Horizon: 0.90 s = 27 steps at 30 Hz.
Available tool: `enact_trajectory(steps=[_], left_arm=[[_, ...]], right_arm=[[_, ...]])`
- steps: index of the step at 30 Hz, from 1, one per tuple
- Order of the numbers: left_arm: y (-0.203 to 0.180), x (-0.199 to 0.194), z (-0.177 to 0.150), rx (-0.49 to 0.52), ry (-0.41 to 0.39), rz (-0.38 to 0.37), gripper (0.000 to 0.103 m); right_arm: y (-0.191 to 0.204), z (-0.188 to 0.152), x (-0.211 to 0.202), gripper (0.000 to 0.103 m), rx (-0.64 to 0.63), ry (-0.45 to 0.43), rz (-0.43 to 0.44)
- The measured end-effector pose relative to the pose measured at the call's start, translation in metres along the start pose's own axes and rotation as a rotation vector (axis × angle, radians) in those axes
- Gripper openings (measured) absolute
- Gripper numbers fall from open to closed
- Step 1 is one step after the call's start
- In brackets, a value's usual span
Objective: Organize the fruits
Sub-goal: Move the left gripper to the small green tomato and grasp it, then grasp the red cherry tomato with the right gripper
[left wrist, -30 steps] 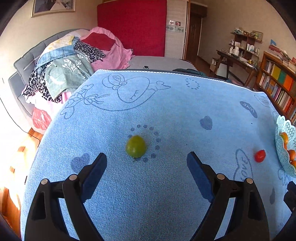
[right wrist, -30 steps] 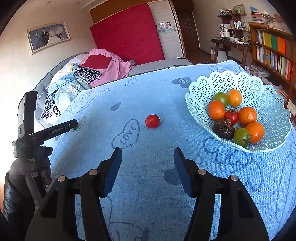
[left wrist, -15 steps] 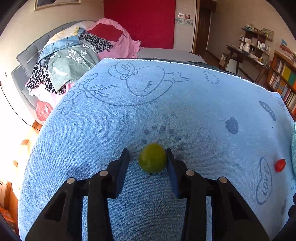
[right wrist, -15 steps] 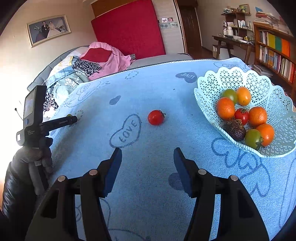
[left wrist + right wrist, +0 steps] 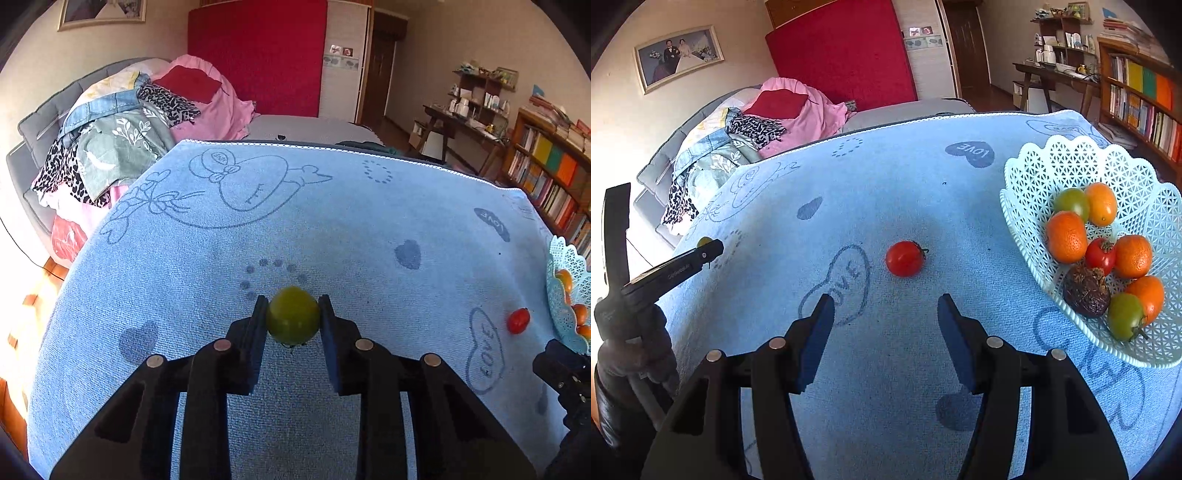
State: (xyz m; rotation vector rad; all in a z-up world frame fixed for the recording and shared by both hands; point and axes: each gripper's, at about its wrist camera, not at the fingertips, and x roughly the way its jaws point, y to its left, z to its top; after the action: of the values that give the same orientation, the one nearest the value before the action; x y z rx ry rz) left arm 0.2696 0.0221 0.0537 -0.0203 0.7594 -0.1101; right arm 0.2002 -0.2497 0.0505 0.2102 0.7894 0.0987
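Note:
A green tomato (image 5: 293, 314) rests on the blue towel (image 5: 332, 221), and my left gripper (image 5: 293, 308) is shut on it, pads pressed to both its sides. From the right wrist view that gripper (image 5: 705, 251) is at the far left, with the green tomato (image 5: 703, 242) peeking out at its tip. A red tomato (image 5: 904, 258) lies on the towel just ahead of my right gripper (image 5: 885, 314), which is open and holds nothing. To its right a pale mesh basket (image 5: 1071, 162) holds several oranges and tomatoes and a dark wrinkled fruit.
The towel's far edge (image 5: 332, 147) borders a grey sofa piled with clothes (image 5: 129, 129). A desk (image 5: 461, 125) and bookshelves (image 5: 546, 173) stand at the back right. The person's gloved hand (image 5: 631, 343) grips the left tool.
My left gripper has moved up to the green tomato and its jaws have gone from wide apart to shut on it. The right gripper has moved closer to the red tomato, still open.

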Motion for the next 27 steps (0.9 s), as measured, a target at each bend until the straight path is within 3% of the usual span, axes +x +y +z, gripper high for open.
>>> enact_trajectory(steps=[8, 17, 27], left_arm=[[-0.010, -0.006, -0.005, 0.015, -0.005, -0.024, 0.028], [-0.013, -0.008, -0.008, 0.023, -0.010, -0.039, 0.028], [-0.022, -0.014, -0.009, 0.041, -0.016, -0.063, 0.028]], right_arm=[[-0.001, 0.015, 0.032, 0.057, -0.012, 0.007, -0.047], [0.000, 0.022, 0.052, 0.028, -0.034, 0.035, -0.080], [-0.001, 0.015, 0.032, 0.028, -0.022, 0.008, -0.052]])
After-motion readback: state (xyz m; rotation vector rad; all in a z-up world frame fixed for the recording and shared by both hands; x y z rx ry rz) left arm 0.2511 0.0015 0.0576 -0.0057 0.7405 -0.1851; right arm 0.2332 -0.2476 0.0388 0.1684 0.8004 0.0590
